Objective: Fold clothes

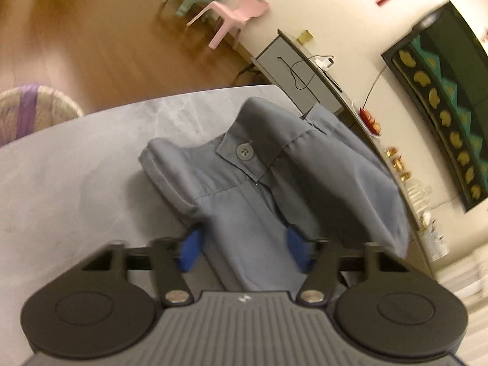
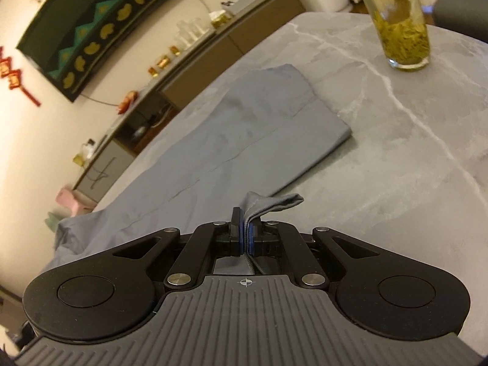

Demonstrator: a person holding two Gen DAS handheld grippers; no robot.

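Bench [image 2: 396, 158]: grey marble-look top; a glass of green tea [image 2: 399, 27] at its far side.
Trousers [image 2: 231, 140]: grey, spread across the bench, waistband button [image 1: 244, 152] up.
Left gripper [image 1: 241, 247]: blue fingers [image 1: 189, 251] stand apart, cloth between.
Right gripper [image 2: 246, 235]: fingers pinch a trouser fold.

I see trousers [image 2: 244, 128] spread across the table [image 2: 396, 152], a glass [image 2: 402, 30] beyond them, sideboard [image 2: 195, 70] probably behind.

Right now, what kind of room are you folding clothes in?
Probably a home living or dining room: a grey marble-look table, small pink plastic chair on the wood floor, and a glass of green tea beside the grey trousers.
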